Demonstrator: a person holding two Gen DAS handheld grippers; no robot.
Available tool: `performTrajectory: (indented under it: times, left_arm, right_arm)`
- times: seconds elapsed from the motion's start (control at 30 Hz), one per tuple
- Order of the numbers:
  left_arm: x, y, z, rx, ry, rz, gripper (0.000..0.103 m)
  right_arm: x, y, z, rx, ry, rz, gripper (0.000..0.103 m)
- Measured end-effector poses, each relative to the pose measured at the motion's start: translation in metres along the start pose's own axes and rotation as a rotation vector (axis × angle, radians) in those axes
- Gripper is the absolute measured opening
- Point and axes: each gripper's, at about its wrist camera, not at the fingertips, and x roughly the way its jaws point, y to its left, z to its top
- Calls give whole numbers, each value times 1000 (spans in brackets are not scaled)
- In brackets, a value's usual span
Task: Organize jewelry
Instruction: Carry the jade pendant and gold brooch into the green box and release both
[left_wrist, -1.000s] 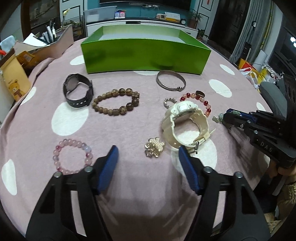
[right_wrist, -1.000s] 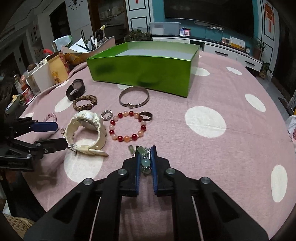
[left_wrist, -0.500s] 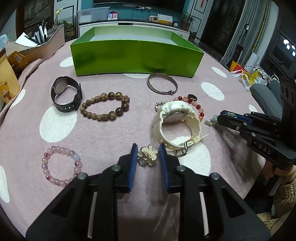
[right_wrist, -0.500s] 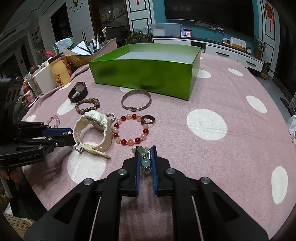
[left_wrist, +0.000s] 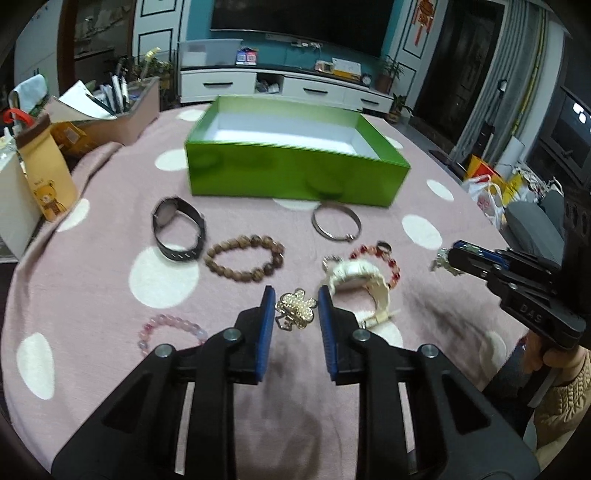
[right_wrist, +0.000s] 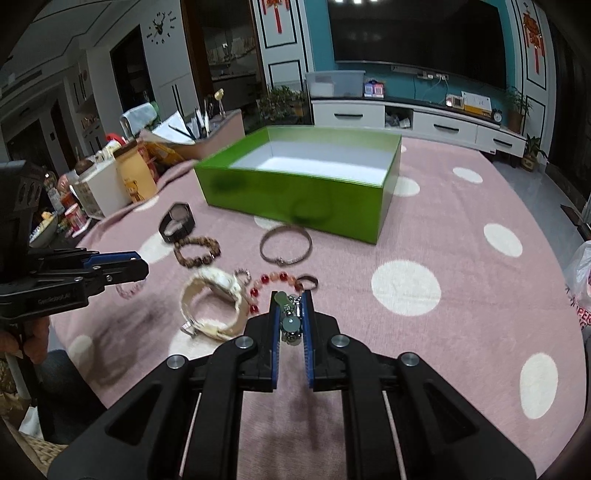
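left gripper (left_wrist: 296, 308) gripping gold flower brooch (left_wrist: 296, 307) | right gripper (right_wrist: 291, 318) pinching green bead charm (right_wrist: 289, 320), body reading "DAS" | green box (left_wrist: 291, 177) sitting unlabelled

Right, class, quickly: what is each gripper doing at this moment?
Left gripper: closed on the gold flower brooch.
Right gripper: closed on a small green-beaded trinket.

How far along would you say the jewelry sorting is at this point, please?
Nothing looks done: the green box shows only its white floor. In hand: the left gripper grips the gold flower brooch; the right gripper grips a green-beaded piece. Left on the cloth: black watch, brown bead bracelet, silver bangle, white watch, red and pink bracelets, small rings.
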Motion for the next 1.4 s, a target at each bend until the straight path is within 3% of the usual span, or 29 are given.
performTrajectory:
  times: [0.33,0.67,1.1,1.4]
  left_arm:
    - [-17,16,55,-24,-61,85,23]
    - [3,16,114,-39,-100,103,23]
    - [83,8,174,-15,-39,126,24]
    - [133,11,184,-22,47,156,24]
  right_arm:
    - [-17,-11,49,-11,-116,0,11]
    - [0,-26,92,-24,-159,-7,11]
    - [76,-47,130,7,-105,-23,11]
    - [124,-64,132,54,-7,-32,11]
